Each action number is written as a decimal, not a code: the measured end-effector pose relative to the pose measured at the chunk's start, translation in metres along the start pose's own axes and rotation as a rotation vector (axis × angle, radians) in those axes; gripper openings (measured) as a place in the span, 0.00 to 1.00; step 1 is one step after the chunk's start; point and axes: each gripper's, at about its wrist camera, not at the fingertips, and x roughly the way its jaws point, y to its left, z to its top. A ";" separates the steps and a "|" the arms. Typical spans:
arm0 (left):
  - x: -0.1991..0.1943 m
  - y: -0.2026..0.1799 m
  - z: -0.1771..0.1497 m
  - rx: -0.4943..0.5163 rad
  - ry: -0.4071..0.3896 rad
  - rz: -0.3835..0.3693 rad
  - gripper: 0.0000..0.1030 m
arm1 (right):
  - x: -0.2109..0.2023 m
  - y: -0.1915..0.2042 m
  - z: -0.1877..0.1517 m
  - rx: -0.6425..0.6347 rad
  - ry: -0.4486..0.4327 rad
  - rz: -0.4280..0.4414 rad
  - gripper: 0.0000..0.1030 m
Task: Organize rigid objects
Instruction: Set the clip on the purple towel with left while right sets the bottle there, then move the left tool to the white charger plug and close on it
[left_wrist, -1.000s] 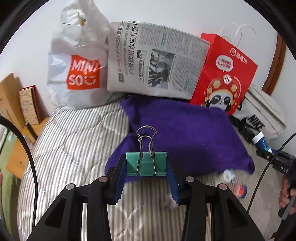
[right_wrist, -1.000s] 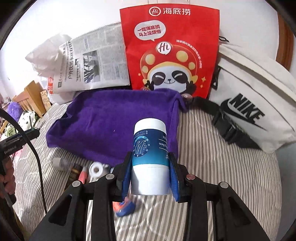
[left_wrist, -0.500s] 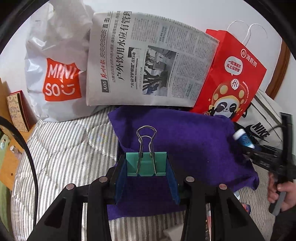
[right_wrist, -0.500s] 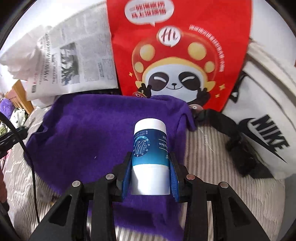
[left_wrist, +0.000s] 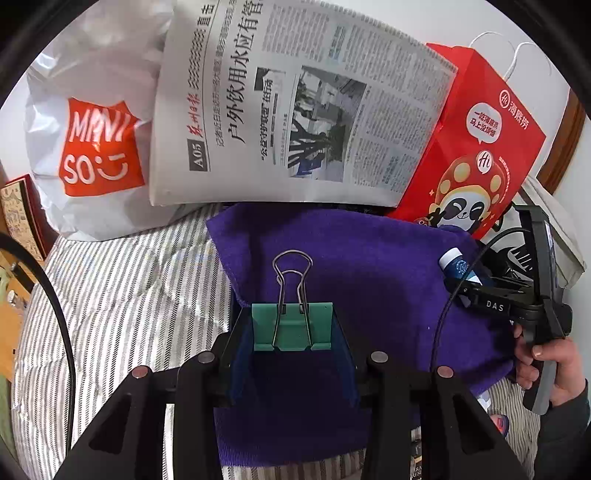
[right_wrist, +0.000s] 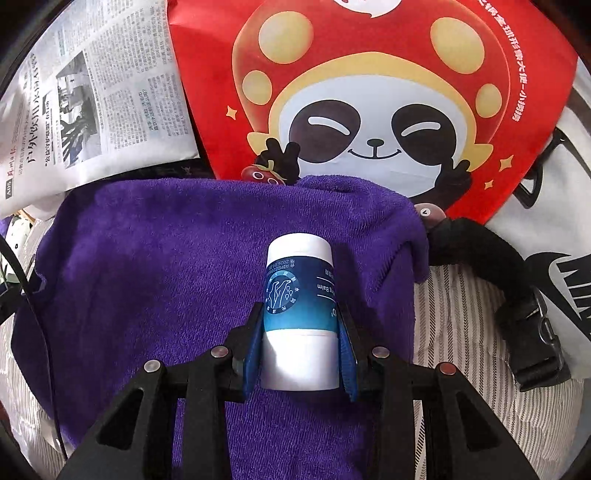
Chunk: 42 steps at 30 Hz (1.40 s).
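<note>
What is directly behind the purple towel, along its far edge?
Behind the purple towel stand a folded newspaper and a red panda paper bag, both propped upright. The towel's edge covers the bag's bottom; a dark gap under the newspaper cannot be made out.

a bed (left_wrist: 122, 295) with a grey-and-white striped cover carries everything. a purple towel (left_wrist: 369, 266) lies spread on it, and behind the towel a white miniso bag (left_wrist: 92, 147), a folded newspaper (left_wrist: 295, 110), a red panda bag (left_wrist: 476, 158) and a white nike bag (right_wrist: 554, 206) with a black strap (right_wrist: 491, 273) lean in a row. a few small items (left_wrist: 496, 422) lie on the stripes by the towel's near right corner, too hidden to name.
</note>
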 end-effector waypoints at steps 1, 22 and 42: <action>0.002 0.000 0.001 -0.004 0.004 -0.005 0.38 | 0.000 0.000 0.000 -0.005 0.001 -0.001 0.35; 0.066 -0.020 0.022 0.022 0.119 0.022 0.38 | -0.110 -0.006 -0.067 0.006 -0.106 0.047 0.63; 0.071 -0.069 -0.001 0.118 0.181 0.158 0.56 | -0.161 -0.026 -0.164 0.117 -0.066 0.074 0.63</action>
